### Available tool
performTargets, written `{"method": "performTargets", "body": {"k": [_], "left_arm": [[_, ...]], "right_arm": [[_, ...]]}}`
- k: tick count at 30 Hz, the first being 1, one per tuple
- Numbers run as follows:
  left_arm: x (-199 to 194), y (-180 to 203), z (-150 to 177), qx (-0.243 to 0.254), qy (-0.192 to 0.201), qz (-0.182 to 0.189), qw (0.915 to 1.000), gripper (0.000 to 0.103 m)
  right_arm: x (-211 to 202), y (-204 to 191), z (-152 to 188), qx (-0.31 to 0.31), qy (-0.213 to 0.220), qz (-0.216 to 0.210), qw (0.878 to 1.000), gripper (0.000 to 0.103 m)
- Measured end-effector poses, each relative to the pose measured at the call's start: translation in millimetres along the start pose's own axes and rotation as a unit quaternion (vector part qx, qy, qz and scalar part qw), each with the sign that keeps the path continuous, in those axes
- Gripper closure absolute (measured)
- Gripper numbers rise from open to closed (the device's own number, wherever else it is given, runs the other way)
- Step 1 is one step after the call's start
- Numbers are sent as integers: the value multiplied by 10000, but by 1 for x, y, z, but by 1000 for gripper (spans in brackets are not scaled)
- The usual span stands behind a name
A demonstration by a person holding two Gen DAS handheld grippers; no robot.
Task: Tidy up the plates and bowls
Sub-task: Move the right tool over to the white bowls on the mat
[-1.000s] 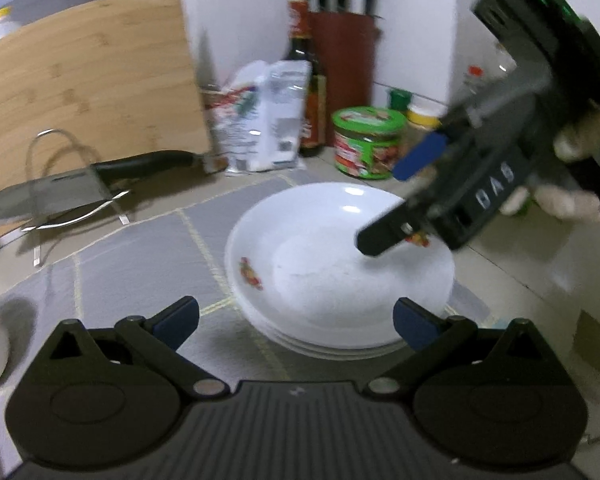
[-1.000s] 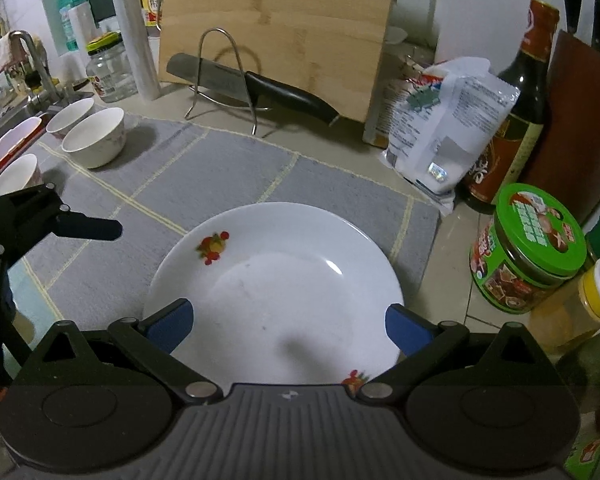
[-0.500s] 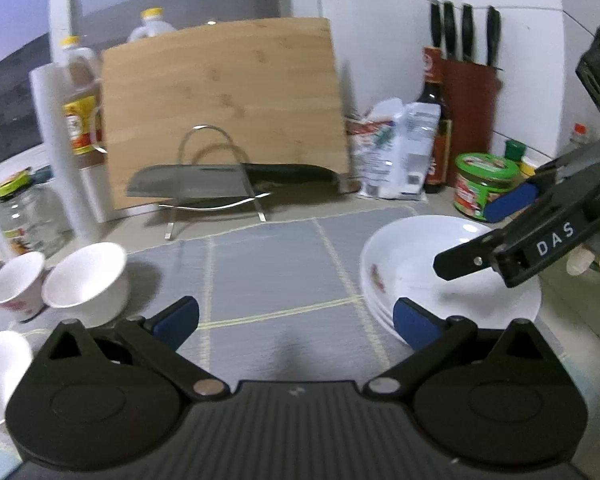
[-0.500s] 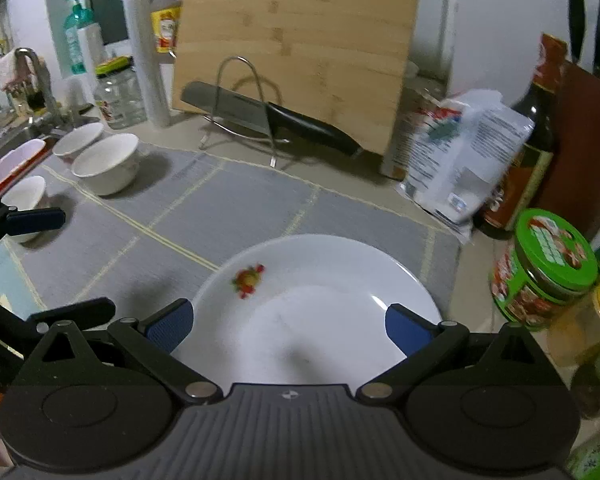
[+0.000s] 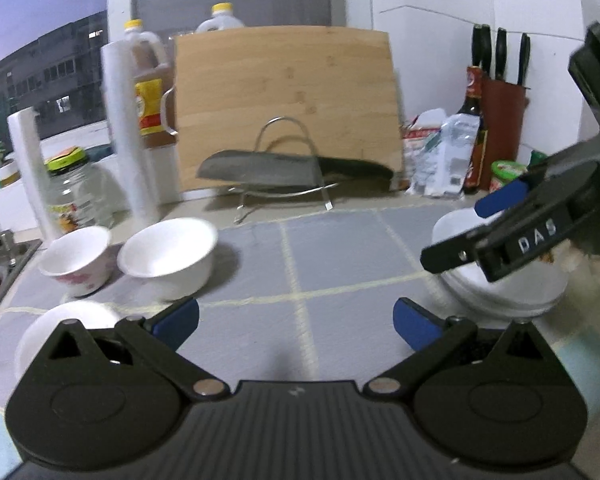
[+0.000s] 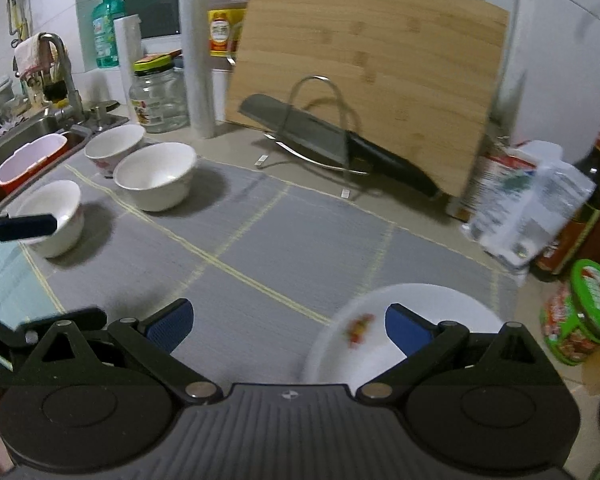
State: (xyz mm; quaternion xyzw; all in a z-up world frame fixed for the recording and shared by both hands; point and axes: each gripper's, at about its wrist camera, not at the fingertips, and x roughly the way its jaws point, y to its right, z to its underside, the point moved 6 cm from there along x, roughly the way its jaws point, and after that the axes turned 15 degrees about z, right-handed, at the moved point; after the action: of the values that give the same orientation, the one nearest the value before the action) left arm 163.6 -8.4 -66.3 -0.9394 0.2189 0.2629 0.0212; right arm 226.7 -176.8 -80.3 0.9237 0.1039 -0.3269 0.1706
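Beside the stacked plates (image 5: 500,292), three bowls (image 5: 168,256) have come into view.

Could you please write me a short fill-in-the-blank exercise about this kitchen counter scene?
1. The cleaver rests on a wire rack in front of the wooden cutting ____.
2. The number of white bowls on the grey mat is ____.
3. Both left tongs and right tongs are ____ and hold nothing.

Missing words: board; three; open

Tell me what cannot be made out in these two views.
- Plate stack, left wrist view: the right tongs cover it; the plate count is unclear.
- Plate motif, right wrist view: blurred.
- Nearest bowl, left wrist view: partly hidden by the left tongs.
- Green jar label: blurred.
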Motion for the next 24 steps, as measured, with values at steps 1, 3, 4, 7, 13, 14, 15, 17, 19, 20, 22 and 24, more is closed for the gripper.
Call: {"method": "performTargets", "body": {"k": [1, 3, 4, 7, 13, 14, 15, 17, 19, 20, 22, 24], "left_arm": [[-5, -8, 3, -9, -25, 19, 10000, 1], [-14, -25, 9, -63, -64, 75, 9999, 1], [-19, -33, 11, -92, -66, 103, 9999, 1], [-31, -57, 19, -118, -82, 96, 9999, 1], [-50, -100, 35, -144, -207, 41, 9997, 1], [-53, -107, 39, -146, -239, 18, 9996, 1], [-56, -114, 42, -148, -271, 2, 9995, 1], [-61, -126, 50, -160, -329, -22, 9993, 1], [-63, -138, 56, -178, -397, -30, 9990, 1], [-64, -145, 60, -196, -432, -34, 9989, 1], [-64, -155, 66, -241, -493, -13, 9985, 1], [-62, -163, 72, -266, -543, -23, 9982, 1]], "right_arm": [[0, -10, -2, -19, 0, -34, 10000, 0], [-1, -31, -7, -52, 16, -78, 10000, 0], [-1, -41, -9, -57, 17, -110, 9999, 0], [2, -68, -15, -56, -17, -192, 9998, 0], [15, -118, -23, -37, -156, -294, 9994, 0], [18, -124, -24, -20, -175, -304, 9994, 0], [20, -131, -25, -7, -188, -315, 9993, 0], [23, -143, -28, 14, -195, -397, 9990, 0], [26, -156, -31, 39, -207, -467, 9987, 0], [27, -161, -33, 49, -206, -495, 9986, 0], [28, -172, -36, 69, -195, -586, 9981, 0], [29, -181, -40, 89, -196, -692, 9974, 0]]}}
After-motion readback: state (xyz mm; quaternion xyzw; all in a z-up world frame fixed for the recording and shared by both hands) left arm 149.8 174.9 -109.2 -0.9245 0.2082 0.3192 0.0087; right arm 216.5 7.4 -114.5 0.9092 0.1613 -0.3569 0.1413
